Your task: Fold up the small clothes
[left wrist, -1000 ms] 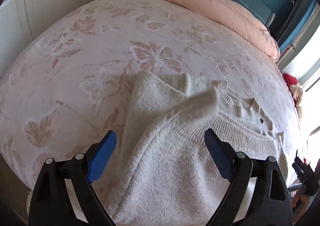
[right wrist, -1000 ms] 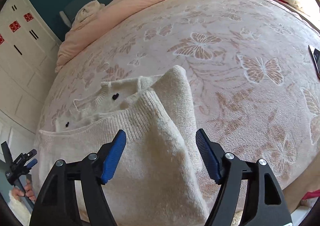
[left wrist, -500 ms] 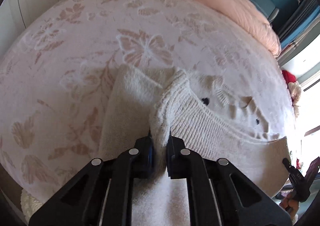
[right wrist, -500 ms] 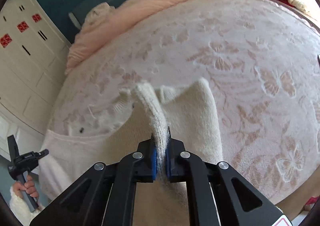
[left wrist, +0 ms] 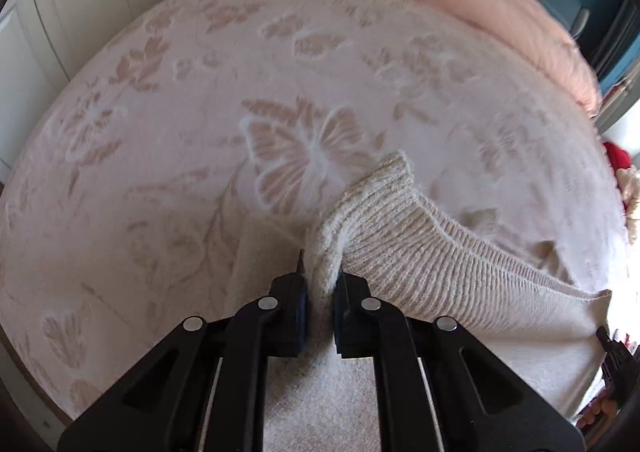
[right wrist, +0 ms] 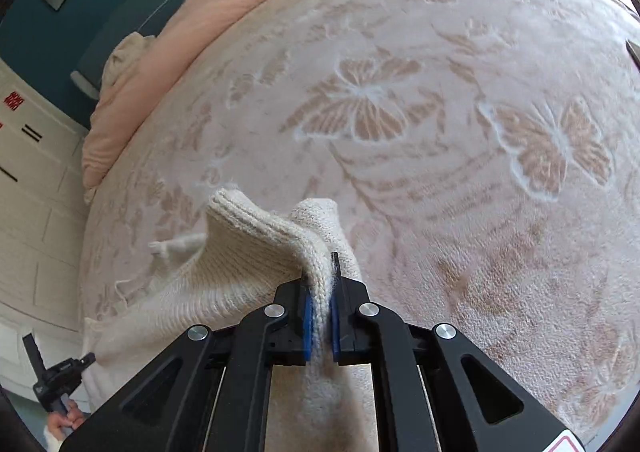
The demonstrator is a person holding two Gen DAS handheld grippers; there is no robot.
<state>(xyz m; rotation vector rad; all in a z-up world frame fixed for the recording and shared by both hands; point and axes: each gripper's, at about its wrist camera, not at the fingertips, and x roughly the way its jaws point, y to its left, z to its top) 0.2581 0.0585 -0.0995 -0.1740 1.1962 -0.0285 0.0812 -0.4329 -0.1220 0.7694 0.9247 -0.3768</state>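
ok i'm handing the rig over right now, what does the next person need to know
Left gripper: shut on the ribbed hem of the cream sweater.
Right gripper: shut on the same hem, at the other corner.
Sweater: on the butterfly blanket; the hem is pinched up off it, the rest trails toward the near edge.
Done: both hem corners gripped.
Left: probably carry the hem across to fold the sweater, lay it flat, let go.
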